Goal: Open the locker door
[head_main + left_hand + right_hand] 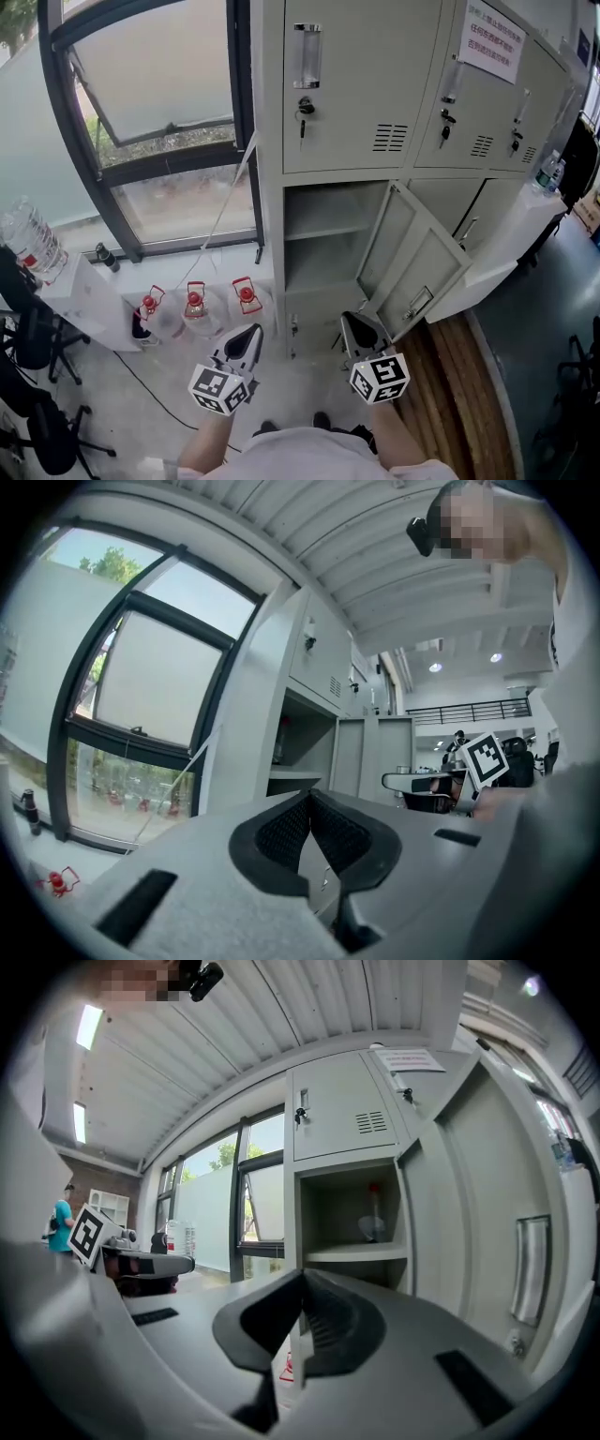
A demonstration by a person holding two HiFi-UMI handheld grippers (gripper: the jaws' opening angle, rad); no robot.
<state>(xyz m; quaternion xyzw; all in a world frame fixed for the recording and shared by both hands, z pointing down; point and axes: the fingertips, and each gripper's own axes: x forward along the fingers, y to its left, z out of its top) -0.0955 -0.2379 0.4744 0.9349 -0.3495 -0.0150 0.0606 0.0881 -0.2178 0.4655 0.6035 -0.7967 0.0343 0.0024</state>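
Door (412, 267) of the lower locker (323, 248) stands swung out to the right; the task looks done. Left tongs (247, 337) and right tongs (362, 326) are both pinched together, empty, on the near side. Risk: the right tongs, close beside the door's edge, could knock it back.

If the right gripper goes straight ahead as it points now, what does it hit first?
Likely the open locker's left upright, just below the shelf. The right gripper, fingers shut and empty, lines up with that edge, though depth is unclear.
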